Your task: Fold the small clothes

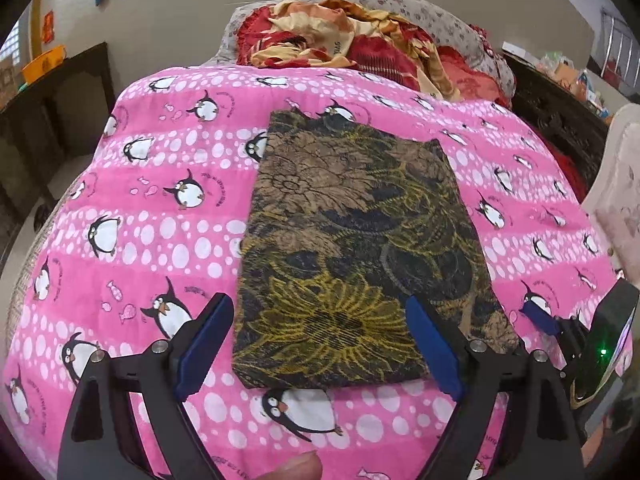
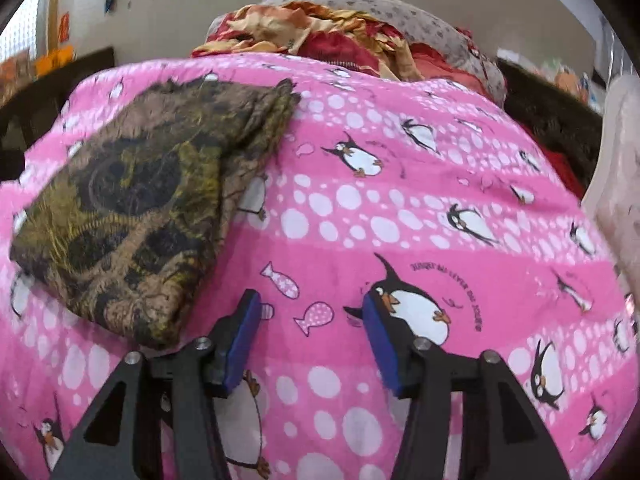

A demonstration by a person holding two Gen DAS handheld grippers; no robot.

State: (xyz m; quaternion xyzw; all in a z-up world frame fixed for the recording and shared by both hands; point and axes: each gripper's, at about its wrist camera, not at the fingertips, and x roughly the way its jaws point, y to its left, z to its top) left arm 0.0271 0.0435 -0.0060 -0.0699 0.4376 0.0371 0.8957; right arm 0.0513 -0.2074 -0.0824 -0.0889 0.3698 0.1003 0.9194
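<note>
A folded cloth (image 1: 360, 248) with a brown, black and yellow flower pattern lies flat on the pink penguin bedsheet (image 1: 160, 200). My left gripper (image 1: 318, 302) hovers open over the cloth's near end, its blue pads wide apart and holding nothing. In the right wrist view the same cloth (image 2: 132, 208) lies to the left, its layered edges showing. My right gripper (image 2: 311, 299) is open over the bare sheet (image 2: 400, 220) just right of the cloth, with nothing between its pads. One of the right gripper's fingers (image 1: 538, 314) shows at the cloth's right corner.
A heap of red and orange bedding (image 1: 340, 40) and a grey flowered pillow (image 1: 440, 12) lie at the bed's far end. Dark wooden furniture (image 1: 60, 100) stands to the left. A pale cloth (image 1: 620, 200) hangs at the right edge. A thumb (image 1: 300, 468) shows at the bottom.
</note>
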